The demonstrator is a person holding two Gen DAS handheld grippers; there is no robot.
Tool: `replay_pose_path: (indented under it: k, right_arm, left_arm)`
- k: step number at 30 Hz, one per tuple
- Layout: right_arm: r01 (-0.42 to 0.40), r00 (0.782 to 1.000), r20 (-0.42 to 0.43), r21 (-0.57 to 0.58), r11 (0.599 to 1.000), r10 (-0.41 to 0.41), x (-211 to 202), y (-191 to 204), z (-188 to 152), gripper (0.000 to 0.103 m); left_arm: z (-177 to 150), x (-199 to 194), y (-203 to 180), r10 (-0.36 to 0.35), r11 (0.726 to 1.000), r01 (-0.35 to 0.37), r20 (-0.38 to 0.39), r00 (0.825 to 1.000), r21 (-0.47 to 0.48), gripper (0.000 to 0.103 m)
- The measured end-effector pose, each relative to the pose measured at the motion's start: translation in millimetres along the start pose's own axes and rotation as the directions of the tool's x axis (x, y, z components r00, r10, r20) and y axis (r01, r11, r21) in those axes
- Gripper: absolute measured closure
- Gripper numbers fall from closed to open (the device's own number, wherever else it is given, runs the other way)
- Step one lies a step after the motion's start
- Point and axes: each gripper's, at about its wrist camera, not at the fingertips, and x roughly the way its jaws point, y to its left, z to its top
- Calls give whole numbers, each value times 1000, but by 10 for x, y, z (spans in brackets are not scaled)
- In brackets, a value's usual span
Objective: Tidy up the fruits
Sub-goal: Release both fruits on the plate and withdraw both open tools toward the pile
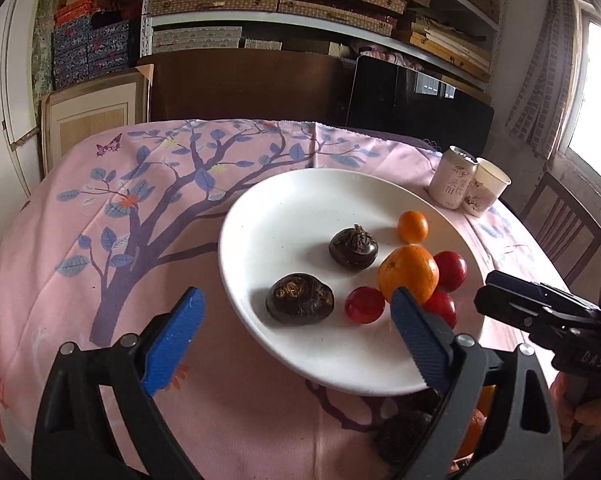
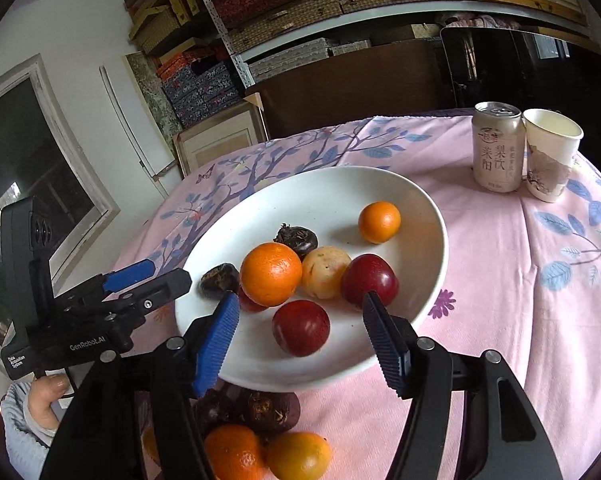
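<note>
While both the left hand-held gripper [image 1: 296, 334] and right hand-held gripper [image 2: 300, 332] are held apart and empty, loose fruit [image 2: 236, 452] at the tabletop's near edge should be clamped gently, then lowered onto the plate [image 2: 428, 208].

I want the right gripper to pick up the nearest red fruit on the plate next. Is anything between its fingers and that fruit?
Nothing visible. The right gripper is open, and the red fruit lies on the white plate in the gap between its fingers. The large orange sits just behind it, close enough to be nudged.
</note>
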Motion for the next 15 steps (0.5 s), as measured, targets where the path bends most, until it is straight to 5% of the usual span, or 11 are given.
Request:
replay_pose_path:
  k: [15]
  right_arm:
    - [18, 998, 57, 106, 994, -24, -609, -292, -434, 23]
  left_arm:
    - [-756, -591, -160, 47, 993, -47, -5, 999, 104, 5]
